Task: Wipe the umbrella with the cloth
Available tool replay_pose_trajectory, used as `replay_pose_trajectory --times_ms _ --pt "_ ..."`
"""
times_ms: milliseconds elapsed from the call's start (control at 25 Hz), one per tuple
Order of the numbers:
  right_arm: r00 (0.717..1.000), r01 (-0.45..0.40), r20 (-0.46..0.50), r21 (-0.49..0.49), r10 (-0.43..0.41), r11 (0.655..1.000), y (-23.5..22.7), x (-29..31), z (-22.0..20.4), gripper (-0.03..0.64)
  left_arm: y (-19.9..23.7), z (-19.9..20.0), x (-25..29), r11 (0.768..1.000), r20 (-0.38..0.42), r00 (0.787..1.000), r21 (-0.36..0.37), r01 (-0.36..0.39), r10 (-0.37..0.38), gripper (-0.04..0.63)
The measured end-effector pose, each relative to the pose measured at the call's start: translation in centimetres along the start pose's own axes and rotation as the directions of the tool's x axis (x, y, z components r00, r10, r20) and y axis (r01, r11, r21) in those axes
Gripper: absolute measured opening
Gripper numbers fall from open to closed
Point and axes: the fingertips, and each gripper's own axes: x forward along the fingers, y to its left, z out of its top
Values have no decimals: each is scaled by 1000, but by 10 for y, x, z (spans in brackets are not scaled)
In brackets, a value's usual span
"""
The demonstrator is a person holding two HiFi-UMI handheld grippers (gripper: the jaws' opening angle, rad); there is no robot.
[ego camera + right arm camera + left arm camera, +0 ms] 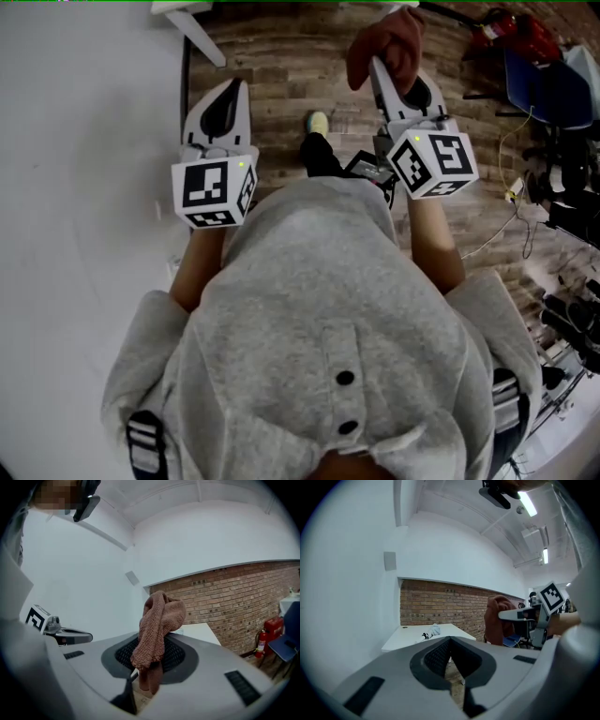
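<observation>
Cloth (157, 620) hangs clamped in right tool (389, 80), left tool (450, 644) closed empty; white table (410, 638), brick wall (440, 604) ahead.

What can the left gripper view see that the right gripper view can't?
Only the left gripper view: a pale bundle, maybe the folded umbrella, and lit ceiling lights. Only the right gripper view: a red fire extinguisher. Both: the brick wall, the white table and the brown cloth clamped in the right gripper.
</observation>
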Motion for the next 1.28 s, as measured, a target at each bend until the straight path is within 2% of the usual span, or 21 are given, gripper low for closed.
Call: replay_pose_trajectory --times_ms 840,1040,1280 --pt "998 -21 -58 -15 20 1000 -182 189 57 98 24 83 257 1000 -58 998 25 -12 13 15" --pt "997 -46 -63 -19 44 999 -194 200 52 98 24 80 270 999 -63 997 32 -40 42 15" --pt "993 -107 -52 37 109 994 -218 230 55 98 28 88 306 997 -74 995 33 -67 69 15"
